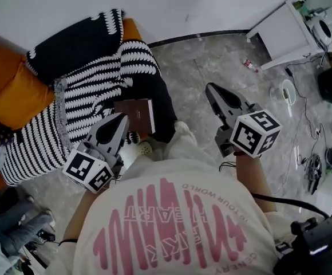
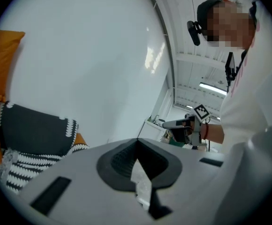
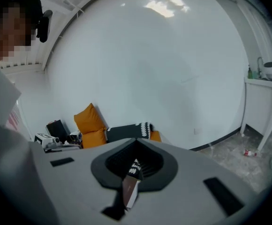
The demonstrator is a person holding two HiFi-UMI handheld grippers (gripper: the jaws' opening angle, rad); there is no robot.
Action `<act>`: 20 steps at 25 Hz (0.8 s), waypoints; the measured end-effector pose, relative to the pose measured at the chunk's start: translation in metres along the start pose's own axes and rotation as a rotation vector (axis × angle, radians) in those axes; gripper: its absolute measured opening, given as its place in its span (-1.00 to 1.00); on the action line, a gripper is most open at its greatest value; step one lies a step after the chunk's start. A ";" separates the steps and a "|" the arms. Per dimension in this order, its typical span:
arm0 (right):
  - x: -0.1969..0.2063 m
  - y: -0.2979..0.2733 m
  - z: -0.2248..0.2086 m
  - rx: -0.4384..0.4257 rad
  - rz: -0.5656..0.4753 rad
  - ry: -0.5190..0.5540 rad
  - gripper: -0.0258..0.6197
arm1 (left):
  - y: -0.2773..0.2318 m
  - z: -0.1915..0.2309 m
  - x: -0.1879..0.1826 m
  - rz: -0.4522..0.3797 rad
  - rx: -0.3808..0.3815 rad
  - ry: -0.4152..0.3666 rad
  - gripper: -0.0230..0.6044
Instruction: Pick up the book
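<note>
Book (image 1: 138,111) lay flat in the head view on a striped blanket (image 1: 91,96) spread over a sofa with orange cushions (image 1: 14,93), just at the tip of the left gripper (image 1: 123,118). That gripper was held low before the person's body and pointed up the picture and a little right. It covered the book's near left corner, and whether it touched the book could not be told. Its jaws came to one closed point. The right gripper (image 1: 210,88) was held out over the grey floor (image 1: 212,56), well apart from the book. It pointed up and left with its jaws likewise drawn together. The book's brown cover faced up, with the pale page edge to the right. Its edges ran about square to the picture, but with one corner covered its long axis could not be told. No title could be read on it. Pink print stood upside down on the white shirt (image 1: 172,222), where "YOUR WORLD" and "HEART" were legible.

In the left gripper view the jaws were together with nothing held, aimed at a white wall (image 2: 89,55). The blanket lay at the left, and the right gripper, in a hand, at the right.

In the right gripper view the jaws stood narrow and held nothing. The thin slot between them showed a strip of blanket and brown cover. A white table (image 3: 262,93) stood at the right.
</note>
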State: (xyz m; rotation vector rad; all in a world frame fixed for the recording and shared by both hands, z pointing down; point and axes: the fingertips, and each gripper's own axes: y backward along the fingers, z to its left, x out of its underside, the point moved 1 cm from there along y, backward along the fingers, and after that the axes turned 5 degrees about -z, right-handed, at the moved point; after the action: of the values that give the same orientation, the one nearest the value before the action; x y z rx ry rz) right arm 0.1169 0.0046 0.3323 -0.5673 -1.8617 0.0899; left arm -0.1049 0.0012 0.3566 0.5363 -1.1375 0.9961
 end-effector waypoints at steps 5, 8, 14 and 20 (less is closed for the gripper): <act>-0.018 -0.055 0.003 -0.181 0.042 0.030 -0.90 | -0.001 0.002 0.010 -0.040 -0.145 0.059 -0.90; -0.029 -0.080 -0.001 -0.268 0.063 0.050 -0.90 | -0.005 0.007 0.017 -0.089 -0.281 0.091 -0.90; -0.026 -0.102 -0.031 -0.378 0.151 0.046 -0.90 | -0.025 0.013 0.056 -0.046 -0.507 0.192 -0.89; -0.035 -0.116 -0.073 -0.413 0.193 0.059 -0.90 | -0.052 0.031 0.104 0.060 -0.677 0.177 -0.57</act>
State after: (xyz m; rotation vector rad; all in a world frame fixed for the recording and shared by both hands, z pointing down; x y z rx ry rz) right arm 0.1530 -0.1274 0.3670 -1.0233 -1.7719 -0.1870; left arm -0.0671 -0.0092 0.4704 -0.1271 -1.2463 0.6332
